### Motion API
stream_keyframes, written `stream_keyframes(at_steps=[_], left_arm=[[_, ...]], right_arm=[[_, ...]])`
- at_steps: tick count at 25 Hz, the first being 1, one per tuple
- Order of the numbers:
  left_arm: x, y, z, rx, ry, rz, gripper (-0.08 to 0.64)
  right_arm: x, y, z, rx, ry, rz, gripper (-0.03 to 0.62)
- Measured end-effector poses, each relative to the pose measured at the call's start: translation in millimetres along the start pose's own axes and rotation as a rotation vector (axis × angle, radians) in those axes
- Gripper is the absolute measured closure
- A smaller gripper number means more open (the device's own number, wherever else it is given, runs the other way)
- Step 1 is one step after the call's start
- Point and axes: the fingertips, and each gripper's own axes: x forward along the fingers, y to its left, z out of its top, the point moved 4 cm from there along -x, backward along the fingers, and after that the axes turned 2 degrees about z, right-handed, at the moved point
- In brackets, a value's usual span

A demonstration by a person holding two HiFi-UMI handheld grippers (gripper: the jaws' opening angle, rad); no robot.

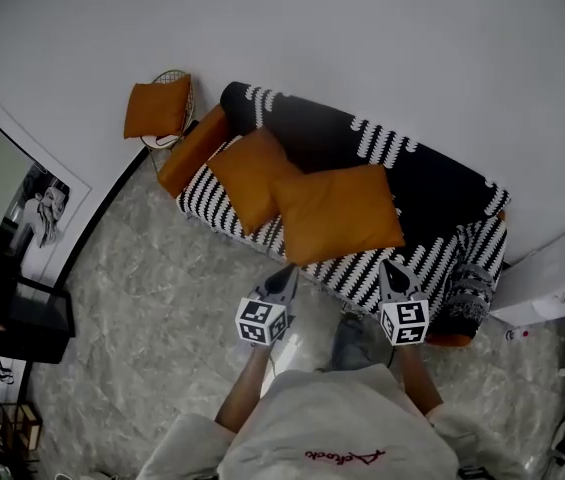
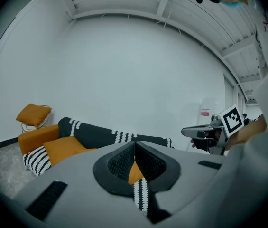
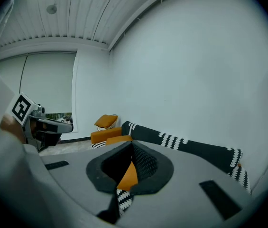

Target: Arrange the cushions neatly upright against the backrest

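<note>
The striped sofa (image 1: 217, 206) lies ahead, its backrest (image 1: 432, 180) bare. Two orange cushions lie flat on it: the near cushion (image 1: 340, 213) just beyond my tools, and the far cushion (image 1: 252, 176) touching it on the left. My left gripper (image 1: 286, 276) and right gripper (image 1: 391, 268) are both closed and empty. I'd open both, pinch the near cushion's front corners evenly, then tip it upright against the backrest.
</note>
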Motion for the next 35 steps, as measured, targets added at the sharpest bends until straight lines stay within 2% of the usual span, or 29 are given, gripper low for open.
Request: stream_keyframes(at_steps=[11, 17, 22, 29, 35], left_arm=[[126.5, 33.2, 47.4, 0.000, 0.014, 0.058, 0.529], [188.5, 56.1, 63.6, -0.028, 0.027, 0.093, 0.529], [223.8, 64.5, 53.4, -0.044, 0.079, 0.117, 0.529], [236.2, 90.5, 29.4, -0.086, 0.155, 0.168, 0.529], [255.9, 117.7, -19.7, -0.140, 0.237, 0.190, 0.529]], right_arm=[[106.5, -104.9, 27.8, 0.009, 0.011, 0.044, 0.566], [163.6, -150.9, 45.1, 0.003, 0.014, 0.076, 0.566], [200.2, -190.1, 40.5, 0.004, 0.047, 0.093, 0.566], [233.6, -214.3, 16.0, 0.024, 0.128, 0.113, 0.566], [261.4, -221.8, -27.6, 0.087, 0.212, 0.086, 0.566]])
